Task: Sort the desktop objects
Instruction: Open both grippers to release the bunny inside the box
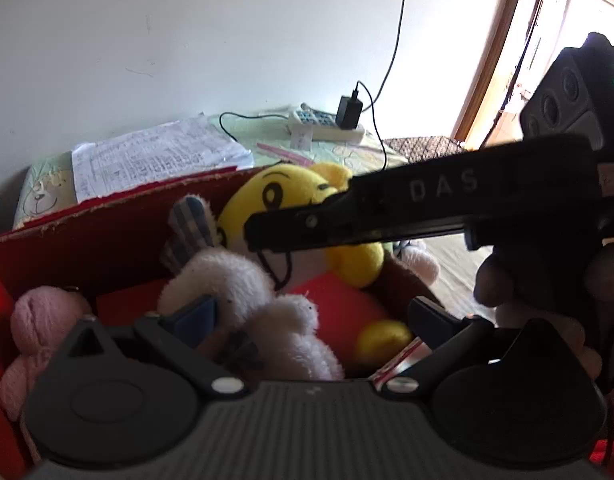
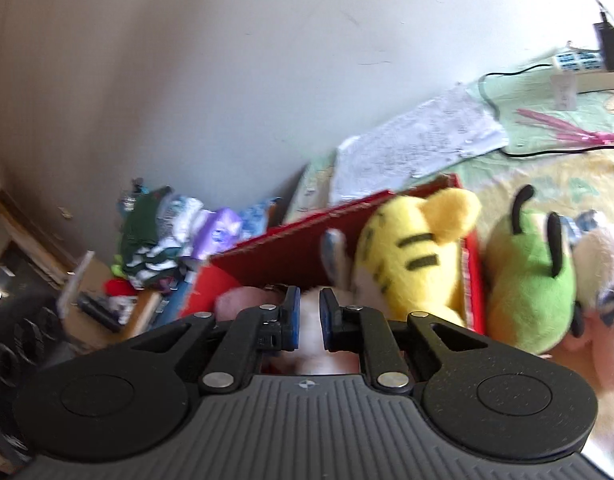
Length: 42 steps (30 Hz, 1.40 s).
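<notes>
Toys fill a red box (image 1: 87, 240) on the desk (image 2: 547, 168): a yellow tiger (image 1: 291, 200) leans against its far wall, a white plush (image 1: 243, 292) lies in the middle, and a pink plush (image 1: 39, 320) sits at the left end. The left tongs (image 1: 311, 316) hover over the box with their jaws spread wide, holding nothing; the white plush lies between the blue pads (image 1: 195, 316). The right tongs (image 2: 309, 319), seen crossing the left view as a black bar, are nearly closed, with a narrow gap between the pads; something white shows in that gap, but whether it is gripped cannot be told. A green plush (image 2: 535, 280) rests outside the box, just beside its right wall. Papers (image 1: 155, 156) and a power strip (image 1: 327, 128) lie beyond.
</notes>
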Available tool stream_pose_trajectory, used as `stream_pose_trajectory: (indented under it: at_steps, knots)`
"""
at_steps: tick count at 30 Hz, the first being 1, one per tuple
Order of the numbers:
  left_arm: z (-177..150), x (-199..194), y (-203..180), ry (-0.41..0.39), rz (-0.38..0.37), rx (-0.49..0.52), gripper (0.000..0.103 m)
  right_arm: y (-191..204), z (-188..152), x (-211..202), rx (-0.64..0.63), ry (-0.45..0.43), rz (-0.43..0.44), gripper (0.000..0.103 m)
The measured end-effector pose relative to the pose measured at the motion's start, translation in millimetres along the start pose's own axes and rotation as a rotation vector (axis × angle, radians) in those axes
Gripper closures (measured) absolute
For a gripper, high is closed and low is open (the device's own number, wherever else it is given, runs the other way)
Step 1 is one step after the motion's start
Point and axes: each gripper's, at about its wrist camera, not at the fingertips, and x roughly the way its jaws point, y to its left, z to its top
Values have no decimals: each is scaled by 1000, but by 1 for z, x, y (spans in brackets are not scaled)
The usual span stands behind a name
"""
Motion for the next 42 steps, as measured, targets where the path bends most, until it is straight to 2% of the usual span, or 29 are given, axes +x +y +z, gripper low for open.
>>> stream_pose_trajectory:
  at_steps: [4, 8, 9, 13, 16, 20, 24, 27, 30, 33, 42]
  knots:
    - [0, -2, 4, -1, -24, -5, 1, -1, 10, 11, -31, 80, 76, 88]
    - [-3, -2, 2, 16, -32, 5, 2, 2, 12, 30, -68, 169, 53, 89]
    - [-4, -2, 1, 23, -30, 6, 2, 3, 12, 33, -66, 181, 39, 95]
    - [-8, -4, 4, 40, -40, -15, 2, 6, 8, 37, -77, 211, 1, 103]
    - [-11, -7, 9, 39, -17, -32, 2, 8, 2, 36, -104, 208, -29, 103]
    - [-16, -8, 23, 51, 26, -78, 2, -1, -3, 31, -75, 179, -21, 103]
    - [-15, -5, 37, 63, 23, -155, 2, -4, -8, 30, -53, 166, -8, 103]
    - [-15, 0, 36, 65, 63, -157, 2, -1, -10, 27, -32, 135, 15, 103]
    - [-15, 2, 35, 83, 88, -161, 2, 1, -10, 20, -9, 104, 37, 93]
    - [-15, 4, 32, 90, 102, -160, 2, 3, -12, 17, -17, 83, 12, 86]
    - [-12, 11, 25, 113, 169, -153, 2, 4, -18, 12, 0, 72, 4, 86]
